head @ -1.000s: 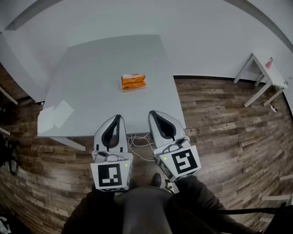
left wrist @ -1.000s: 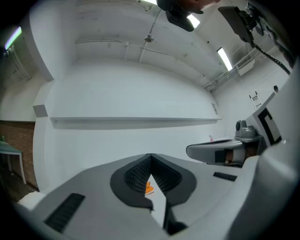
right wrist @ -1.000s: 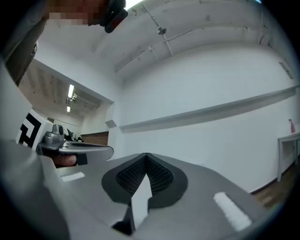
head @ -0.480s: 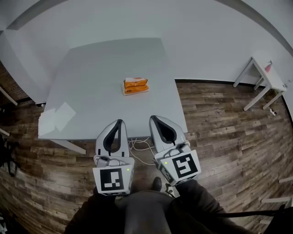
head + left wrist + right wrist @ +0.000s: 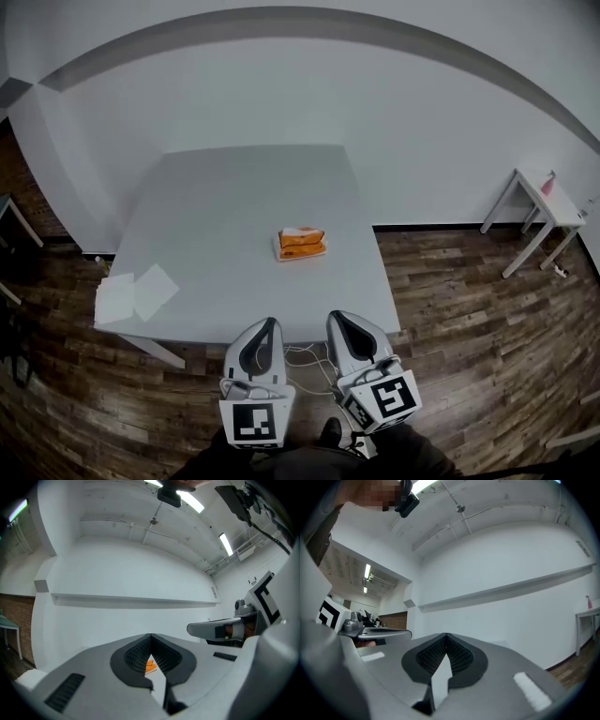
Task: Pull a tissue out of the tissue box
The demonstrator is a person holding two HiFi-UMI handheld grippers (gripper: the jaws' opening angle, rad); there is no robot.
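Head view: tissue box (image 5: 302,242) mid-worktop (image 5: 216,234), 12 o'clock from left claw (image 5: 270,322) and right claw (image 5: 336,316), well apart.
Left gripper view: claw (image 5: 151,637) tips together, empty; box (image 5: 150,666) dead ahead.
Right gripper view: claw (image 5: 446,635) tips together, empty.
Advance level; part tips before reaching box top.

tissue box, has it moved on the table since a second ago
No: the tissue box stays right of the table's middle; only the camera shifted.
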